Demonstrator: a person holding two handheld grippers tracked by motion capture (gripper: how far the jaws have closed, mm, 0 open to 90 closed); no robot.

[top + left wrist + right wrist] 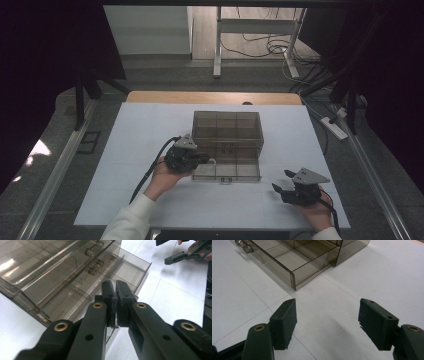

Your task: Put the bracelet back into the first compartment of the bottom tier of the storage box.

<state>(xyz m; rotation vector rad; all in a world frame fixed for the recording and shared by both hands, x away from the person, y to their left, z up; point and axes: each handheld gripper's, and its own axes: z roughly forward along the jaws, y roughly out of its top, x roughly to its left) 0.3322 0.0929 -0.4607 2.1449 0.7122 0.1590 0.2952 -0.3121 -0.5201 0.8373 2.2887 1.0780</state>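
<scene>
A smoky clear drawer cabinet point(227, 125) stands mid-table with its bottom drawer point(227, 171) pulled out toward me. The drawer point(125, 270) has dividers and holds nothing that I can see. My left gripper point(206, 160) is at the drawer's left end, and its jaws point(115, 287) are shut just above the drawer's side wall. I cannot tell whether anything thin sits between the pads. My right gripper point(283, 181) rests low over the white table at the front right, apart from the drawer's corner point(293, 280). It point(327, 322) is wide open and holds nothing.
A white mat point(130, 150) covers the table, with a wooden edge point(210, 97) at the back. Beyond it stand a table frame point(218, 45) and floor cables point(272, 47). A power strip point(334, 127) lies off the right side.
</scene>
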